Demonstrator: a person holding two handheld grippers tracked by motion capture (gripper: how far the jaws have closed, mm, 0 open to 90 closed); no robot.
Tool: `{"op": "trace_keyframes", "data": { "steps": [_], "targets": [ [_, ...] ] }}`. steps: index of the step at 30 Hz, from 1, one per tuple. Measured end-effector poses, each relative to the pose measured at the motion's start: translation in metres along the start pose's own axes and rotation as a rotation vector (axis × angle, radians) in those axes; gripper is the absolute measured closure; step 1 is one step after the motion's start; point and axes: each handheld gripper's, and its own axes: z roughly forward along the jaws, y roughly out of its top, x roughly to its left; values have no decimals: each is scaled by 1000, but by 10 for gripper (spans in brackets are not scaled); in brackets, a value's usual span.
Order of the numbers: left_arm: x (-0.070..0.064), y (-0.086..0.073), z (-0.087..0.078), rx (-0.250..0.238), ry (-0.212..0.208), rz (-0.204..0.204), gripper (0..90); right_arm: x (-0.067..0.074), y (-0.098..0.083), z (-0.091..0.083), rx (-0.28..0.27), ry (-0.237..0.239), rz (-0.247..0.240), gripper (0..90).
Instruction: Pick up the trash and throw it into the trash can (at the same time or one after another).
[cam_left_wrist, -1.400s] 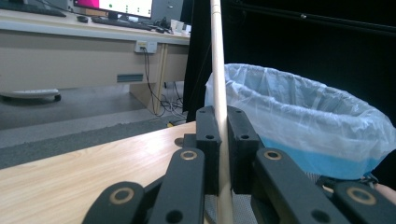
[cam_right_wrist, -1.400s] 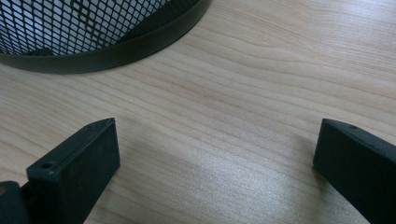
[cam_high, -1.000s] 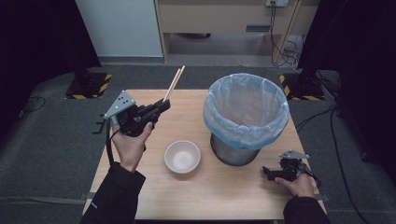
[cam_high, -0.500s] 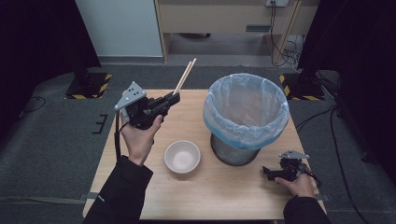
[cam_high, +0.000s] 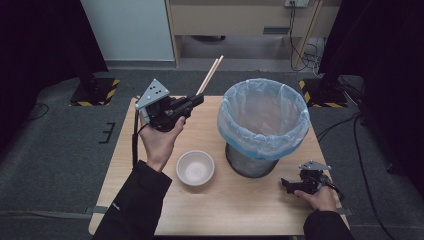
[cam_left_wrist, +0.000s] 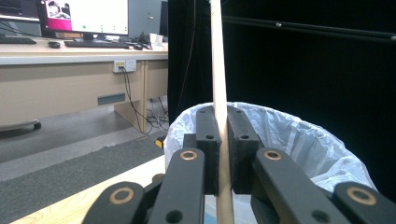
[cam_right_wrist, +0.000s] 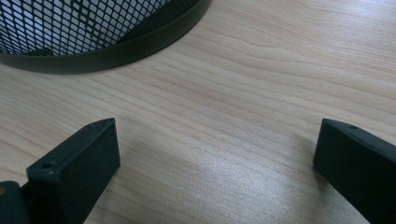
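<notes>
Two wooden chopsticks (cam_high: 210, 76) are clamped between the fingers of the left gripper (cam_high: 192, 101), which is held up off the surface (cam_high: 240, 205) to the left of the bin (cam_high: 263, 125); the sticks point up and away beyond the surface's far edge. From the left gripper view the bin's pale blue liner lies just behind the fingers. A white bowl (cam_high: 195, 168) stands below the left hand (cam_high: 159, 140). Right gripper (cam_high: 289, 185) rests by the bin's mesh base, fingers wide and holding nothing

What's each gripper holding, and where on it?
Left gripper: shut on wooden chopsticks, near their lower end. Right gripper: open, nothing held.
</notes>
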Motion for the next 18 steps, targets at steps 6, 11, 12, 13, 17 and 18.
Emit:
{"op": "trace_keyframes", "data": {
  "steps": [6,11,12,13,17,18],
  "targets": [
    [-7,6,12,-2,-18,6,848,0,0,0,-1,0,1,7],
    [-13,9,22,-1,-31,10,848,0,0,0,-1,-1,1,6],
    [-14,9,24,0,-34,10,848,0,0,0,-1,0,2,6],
    [-16,9,26,0,-37,11,848,0,0,0,-1,0,2,6],
    [-21,11,34,7,-48,18,848,0,0,0,-4,-2,-3,6],
    [-22,12,36,6,-53,16,848,0,0,0,-4,-1,-3,7]
  ]
}}
